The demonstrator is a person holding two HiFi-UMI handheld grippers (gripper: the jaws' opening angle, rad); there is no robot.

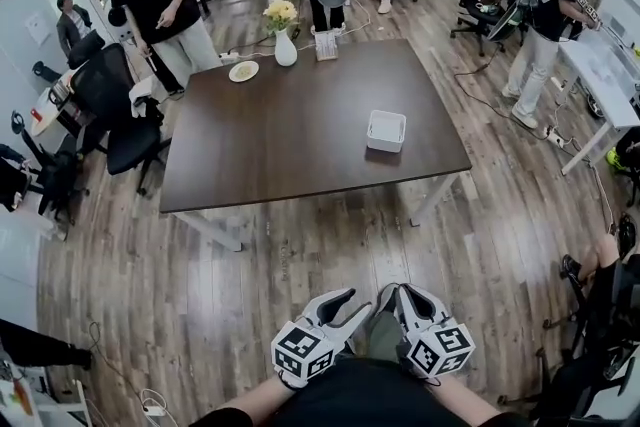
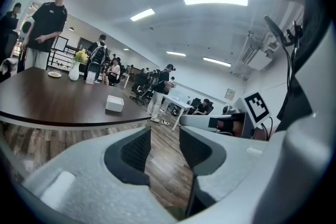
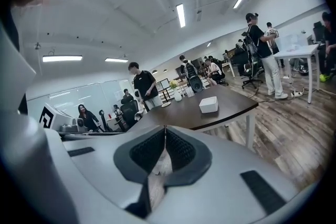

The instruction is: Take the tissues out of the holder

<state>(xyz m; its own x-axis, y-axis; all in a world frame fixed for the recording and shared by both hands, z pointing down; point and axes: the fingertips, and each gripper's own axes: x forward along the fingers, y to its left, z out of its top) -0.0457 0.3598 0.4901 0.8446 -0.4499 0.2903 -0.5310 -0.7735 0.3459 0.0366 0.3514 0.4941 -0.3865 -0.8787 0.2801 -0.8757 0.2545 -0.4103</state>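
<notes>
The tissue holder [image 1: 386,130] sits right of centre on the counter [image 1: 280,145], far from both grippers. The left gripper [image 2: 164,135] has its fingers slightly apart. The right gripper [image 3: 165,132] has them pressed together, empty, and arriving closed could shove the holder away.

On the desk [image 1: 300,165], the tissue holder [image 1: 386,130] sits near the right edge, toward the near right corner. Along the far edge stand a plate [image 1: 243,71], a flower vase [image 1: 285,45] to its right, then a small upright stand [image 1: 326,45].
</notes>
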